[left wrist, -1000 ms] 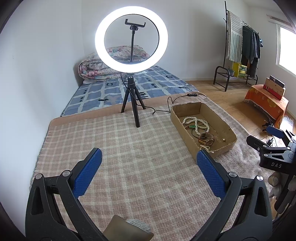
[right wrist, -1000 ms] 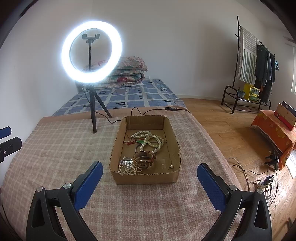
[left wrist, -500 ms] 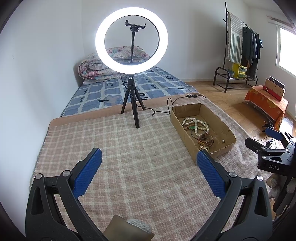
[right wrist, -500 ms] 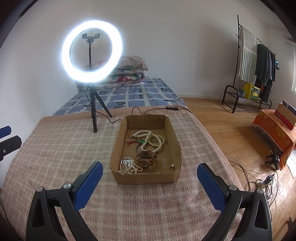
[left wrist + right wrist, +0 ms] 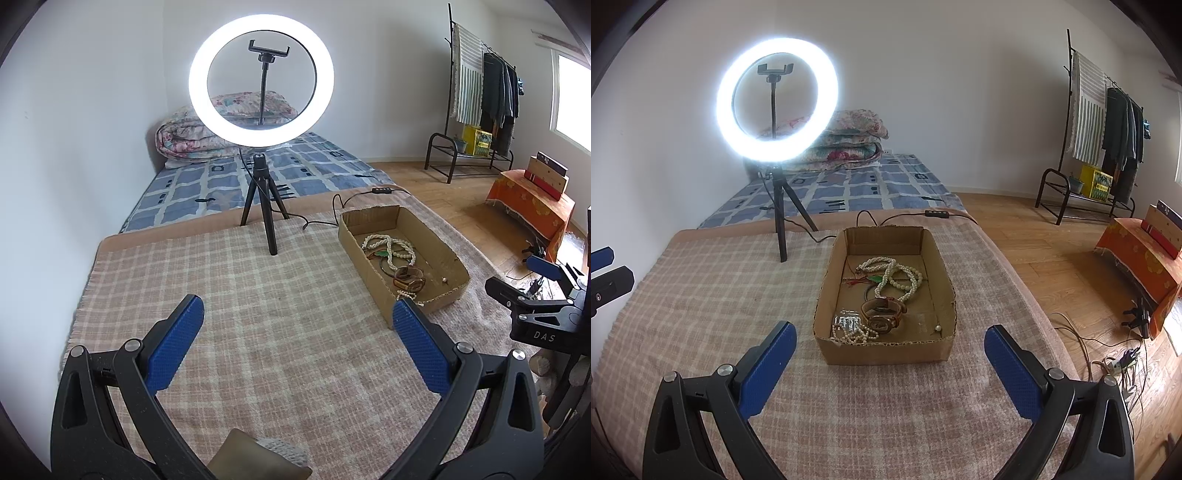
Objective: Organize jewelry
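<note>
A shallow cardboard box [image 5: 827,291] sits on the plaid-covered table and also shows in the left wrist view [image 5: 360,258]. Inside lie a long pearl necklace [image 5: 892,275], a brown leather watch [image 5: 882,314], a small pearl strand [image 5: 851,334] with a clear packet, and a single small bead [image 5: 938,328]. My right gripper [image 5: 890,365] is open and empty, just in front of the box's near wall. My left gripper [image 5: 295,343] is open and empty over bare cloth, left of the box. The right gripper also shows at the right edge of the left wrist view [image 5: 532,291].
A lit ring light on a black tripod [image 5: 264,206] stands at the table's far side, its cable [image 5: 321,221] running behind the box. A mattress with folded quilts lies beyond. A clothes rack [image 5: 1100,122], an orange-covered stand [image 5: 1145,254] and floor cables [image 5: 1108,354] are to the right.
Both grippers have drawn back slightly from the box and stayed open. The jewelry in the box has not moved.
</note>
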Demonstrator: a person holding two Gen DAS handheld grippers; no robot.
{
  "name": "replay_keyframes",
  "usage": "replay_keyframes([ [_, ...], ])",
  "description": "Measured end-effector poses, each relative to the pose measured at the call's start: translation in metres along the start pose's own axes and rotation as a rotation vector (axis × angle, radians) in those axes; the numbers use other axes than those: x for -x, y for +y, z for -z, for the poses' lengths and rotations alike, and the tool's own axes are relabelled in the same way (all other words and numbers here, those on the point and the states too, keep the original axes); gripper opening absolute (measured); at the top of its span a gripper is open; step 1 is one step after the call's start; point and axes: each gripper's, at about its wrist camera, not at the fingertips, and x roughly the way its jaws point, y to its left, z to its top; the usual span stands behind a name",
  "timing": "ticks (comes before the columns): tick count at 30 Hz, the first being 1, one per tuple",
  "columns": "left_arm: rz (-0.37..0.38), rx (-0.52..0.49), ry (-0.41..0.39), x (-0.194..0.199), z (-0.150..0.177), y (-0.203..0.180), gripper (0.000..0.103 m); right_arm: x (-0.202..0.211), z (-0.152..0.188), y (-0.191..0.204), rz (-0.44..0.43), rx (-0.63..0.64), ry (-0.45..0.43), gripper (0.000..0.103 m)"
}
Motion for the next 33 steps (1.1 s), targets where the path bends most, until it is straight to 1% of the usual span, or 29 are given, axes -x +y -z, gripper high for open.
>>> replay_keyframes([
  [9,0.000,-0.013,0.002,0.000,-0.001,-0.009,0.103,-0.001,0.001,0.000,-0.009,0.000,0.010,0.103],
  [26,0.000,-0.010,0.000,0.001,-0.001,-0.011,0.103,-0.003,0.002,0.000,-0.017,0.000,0.023,0.103],
  [33,-0.001,-0.024,-0.027,0.004,-0.003,-0.013,0.103,-0.003,0.003,0.000,-0.018,-0.001,0.025,0.103],
])
